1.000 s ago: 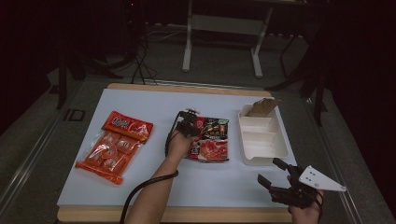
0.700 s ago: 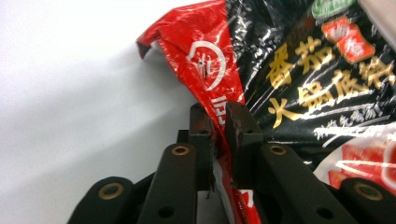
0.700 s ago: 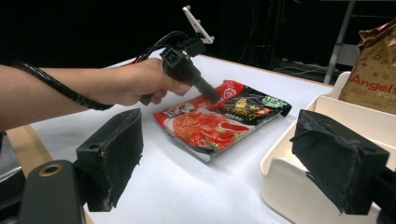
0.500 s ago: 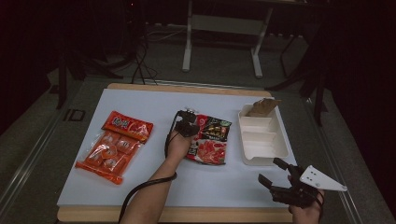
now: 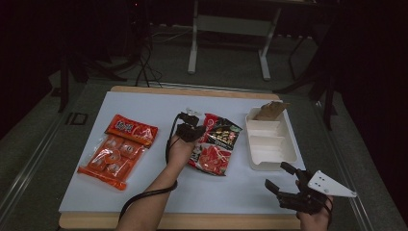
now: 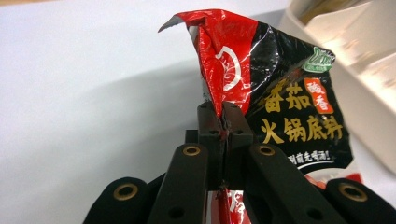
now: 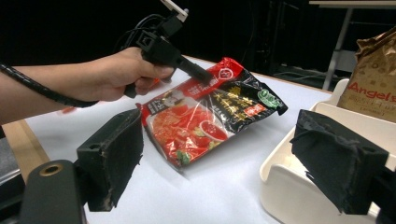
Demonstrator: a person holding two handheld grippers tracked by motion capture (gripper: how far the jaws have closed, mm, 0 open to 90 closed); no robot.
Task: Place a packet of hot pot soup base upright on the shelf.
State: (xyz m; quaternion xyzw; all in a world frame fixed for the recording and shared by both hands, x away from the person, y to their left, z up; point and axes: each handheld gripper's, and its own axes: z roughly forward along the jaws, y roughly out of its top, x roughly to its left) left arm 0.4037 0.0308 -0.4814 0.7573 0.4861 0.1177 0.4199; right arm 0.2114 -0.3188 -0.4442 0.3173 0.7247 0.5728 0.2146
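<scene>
A red and black hotpot-base packet point(image 5: 215, 147) lies mid-table with its left edge raised off the white surface. My left gripper point(image 5: 195, 131) is shut on that edge. In the left gripper view the jaws point(image 6: 222, 114) pinch a fold of the packet point(image 6: 285, 93), which stands up above them. My right gripper point(image 5: 276, 175) is open over the table's front right corner with nothing between its pads. In the right gripper view, its jaws point(image 7: 224, 158) frame the tilted packet point(image 7: 205, 116) and the left gripper point(image 7: 201, 74) holding it.
A white two-compartment tray point(image 5: 269, 144) sits right of the packet, with a brown paper bag point(image 5: 270, 110) at its far end. An orange multi-pack of snacks point(image 5: 118, 149) lies at the left. The tray's rim point(image 7: 299, 186) is close to my right gripper.
My left gripper has closed on the packet's left edge and risen a little, tilting the packet up from the table. The right gripper has stayed in place.
</scene>
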